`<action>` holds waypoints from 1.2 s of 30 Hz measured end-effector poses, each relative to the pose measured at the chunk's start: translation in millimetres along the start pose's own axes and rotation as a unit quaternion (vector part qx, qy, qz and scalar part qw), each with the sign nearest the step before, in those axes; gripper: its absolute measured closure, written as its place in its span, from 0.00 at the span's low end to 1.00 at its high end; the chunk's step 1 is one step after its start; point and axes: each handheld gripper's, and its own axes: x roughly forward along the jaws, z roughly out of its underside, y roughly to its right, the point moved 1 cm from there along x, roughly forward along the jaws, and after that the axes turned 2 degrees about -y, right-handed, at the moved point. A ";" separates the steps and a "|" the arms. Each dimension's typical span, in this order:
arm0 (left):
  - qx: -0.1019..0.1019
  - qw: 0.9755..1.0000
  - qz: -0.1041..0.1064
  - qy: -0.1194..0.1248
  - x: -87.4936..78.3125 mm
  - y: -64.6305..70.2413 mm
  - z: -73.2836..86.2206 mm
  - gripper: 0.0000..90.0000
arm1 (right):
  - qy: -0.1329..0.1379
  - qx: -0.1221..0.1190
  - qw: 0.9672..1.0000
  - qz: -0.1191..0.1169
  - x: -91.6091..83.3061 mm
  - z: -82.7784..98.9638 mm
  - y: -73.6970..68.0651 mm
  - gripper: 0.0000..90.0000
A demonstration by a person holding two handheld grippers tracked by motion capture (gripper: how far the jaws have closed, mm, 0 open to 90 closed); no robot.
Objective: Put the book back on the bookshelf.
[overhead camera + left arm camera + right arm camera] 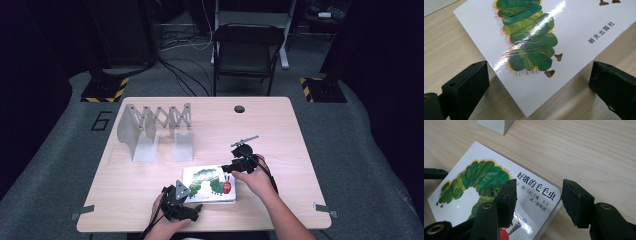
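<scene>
Book lying flat, both grippers flanking it, neither gripping.

You're holding the left gripper (192, 212) wide open at the book's (210, 184) lower-left corner; the right gripper (227, 167), partly open and empty, is straddling its upper-right corner. Long axis is running left-right, lower centre of the table (280, 150).

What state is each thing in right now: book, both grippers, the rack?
Book: closed, flat on the table, cover up.
Left gripper: open, jaws either side of the book's corner.
Right gripper: open, over the book's edge.
Rack: upright, holding nothing.
</scene>
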 end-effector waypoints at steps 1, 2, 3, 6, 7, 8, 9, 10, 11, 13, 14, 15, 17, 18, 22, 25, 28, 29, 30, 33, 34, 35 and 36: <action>-0.001 1.000 -0.005 -0.001 0.4 -0.2 -0.4 0.01 | -0.002 -0.003 1.000 -0.001 -0.2 0.2 0.2 0.52; -0.007 1.000 -0.003 -0.005 0.3 0.3 -0.8 0.00 | -0.003 0.000 1.000 -0.002 -0.2 0.2 -0.5 0.52; -0.014 1.000 -0.008 0.000 1.4 1.1 -0.9 0.00 | -0.002 0.000 1.000 -0.002 0.0 0.2 -0.9 0.52; -0.014 1.000 -0.018 -0.004 1.4 0.6 -1.8 0.00 | 0.001 0.001 1.000 0.002 0.0 0.2 -1.9 0.52; -0.014 1.000 -0.020 -0.003 1.8 0.6 -2.1 0.00 | 0.001 -0.001 1.000 0.000 -0.4 0.3 -1.8 0.52; -0.017 1.000 -0.020 -0.002 2.2 0.9 -2.5 0.00 | 0.000 -0.002 1.000 0.000 -0.7 0.4 -1.7 0.52; -0.019 1.000 -0.020 -0.004 2.4 1.0 -2.9 0.00 | 0.000 -0.007 1.000 -0.003 -1.3 0.5 -1.3 0.52; -0.019 1.000 -0.023 -0.006 2.6 0.9 -3.8 0.00 | 0.002 0.000 1.000 -0.003 -1.7 0.1 -2.8 0.52; -0.023 0.999 -0.025 -0.005 3.2 1.3 -4.2 0.00 | 0.002 0.000 1.000 -0.003 -1.7 0.1 -2.8 0.52; -0.025 0.999 -0.025 -0.007 3.2 1.5 -4.7 0.00 | 0.002 -0.007 1.000 0.000 -2.3 0.1 -2.6 0.52; -0.027 0.999 -0.027 -0.006 3.6 1.9 -4.9 0.00 | 0.003 -0.007 1.000 0.001 -2.5 0.0 -2.9 0.52; -0.027 0.999 -0.027 -0.007 3.6 2.0 -5.0 0.00 | 0.003 -0.001 1.000 0.000 -2.7 -0.3 -4.1 0.52; -0.033 0.999 -0.031 -0.008 4.0 3.5 -5.4 0.00 | 0.004 -0.005 1.000 0.003 -3.0 -0.3 -4.2 0.52; -0.034 0.999 -0.032 -0.008 4.1 3.7 -5.7 0.00 | 0.004 -0.003 1.000 0.003 -3.1 -0.5 -4.7 0.52; -0.034 0.999 -0.037 -0.011 4.4 4.3 -6.8 0.00 | 0.007 -0.007 1.000 0.003 -5.0 -0.7 -4.8 0.53; -0.044 0.998 -0.042 -0.013 5.0 6.4 -7.5 0.00 | 0.014 -0.004 1.000 0.004 -6.1 -1.3 -5.9 0.53; -0.039 0.998 -0.046 -0.020 4.7 6.0 -9.1 0.00 | 0.017 -0.008 1.000 0.002 -7.2 -1.5 -5.7 0.53; -0.048 0.998 -0.045 -0.020 5.4 7.2 -9.8 0.00 | 0.017 -0.007 1.000 0.003 -7.4 -1.6 -5.9 0.53; -0.049 0.997 -0.047 -0.025 5.3 7.6 -10.7 0.00 | 0.015 -0.009 1.000 0.003 -8.8 -2.0 -6.7 0.53; -0.050 0.997 -0.052 -0.024 5.6 8.0 -10.9 0.00 | 0.020 -0.011 1.000 0.004 -10.0 -3.1 -7.2 0.54; -0.051 0.997 -0.051 -0.023 5.7 7.8 -10.6 0.00 | 0.020 -0.011 1.000 0.004 -10.0 -3.1 -7.2 0.54; -0.053 0.997 -0.052 -0.019 5.5 8.0 -9.5 0.00 | 0.020 -0.013 1.000 0.005 -10.2 -3.2 -7.0 0.54; -0.053 0.997 -0.052 -0.017 5.1 8.4 -8.4 0.00 | 0.020 -0.012 1.000 0.003 -10.6 -3.4 -7.1 0.54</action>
